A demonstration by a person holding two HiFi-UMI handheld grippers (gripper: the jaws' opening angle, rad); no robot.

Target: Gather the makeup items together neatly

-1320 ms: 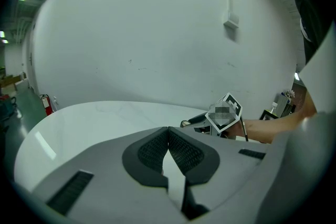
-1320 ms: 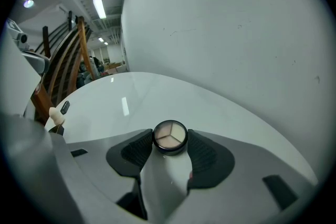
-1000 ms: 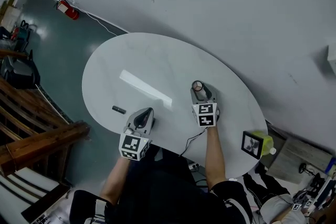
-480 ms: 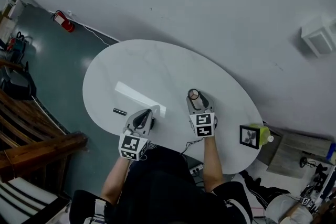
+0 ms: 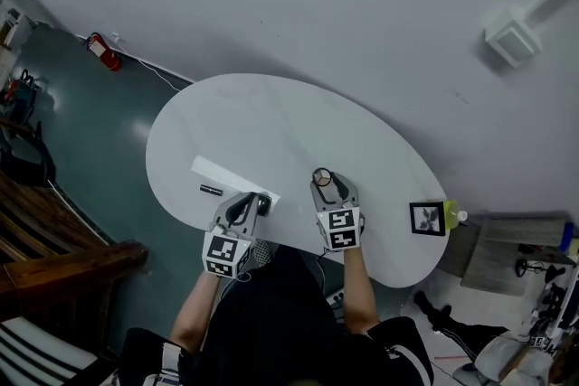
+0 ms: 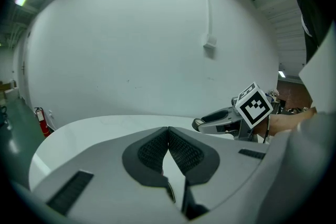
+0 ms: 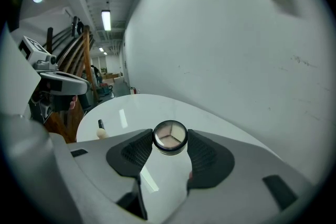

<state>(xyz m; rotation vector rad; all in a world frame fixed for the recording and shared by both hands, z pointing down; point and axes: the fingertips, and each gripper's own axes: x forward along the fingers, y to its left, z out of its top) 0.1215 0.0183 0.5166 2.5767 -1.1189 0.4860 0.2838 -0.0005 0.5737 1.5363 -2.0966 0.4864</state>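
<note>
Fingers (image 6: 152, 152) of the left gripper (image 5: 262, 202) are together, empty. Right gripper (image 5: 322, 181) fingers clamp the round compact (image 7: 169, 137). Both grippers are held side by side, angled downward, above the desk (image 5: 271, 117) near edge.

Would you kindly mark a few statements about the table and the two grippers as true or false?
1. The right gripper grips a round compact between its jaws. True.
2. The left gripper has its jaws wide apart. False: they are together, with nothing between them.
3. A small dark tube lies on the table, on the left gripper's side. True.
4. The fire extinguisher stands on the table. False: it is on the floor by the wall.
</note>
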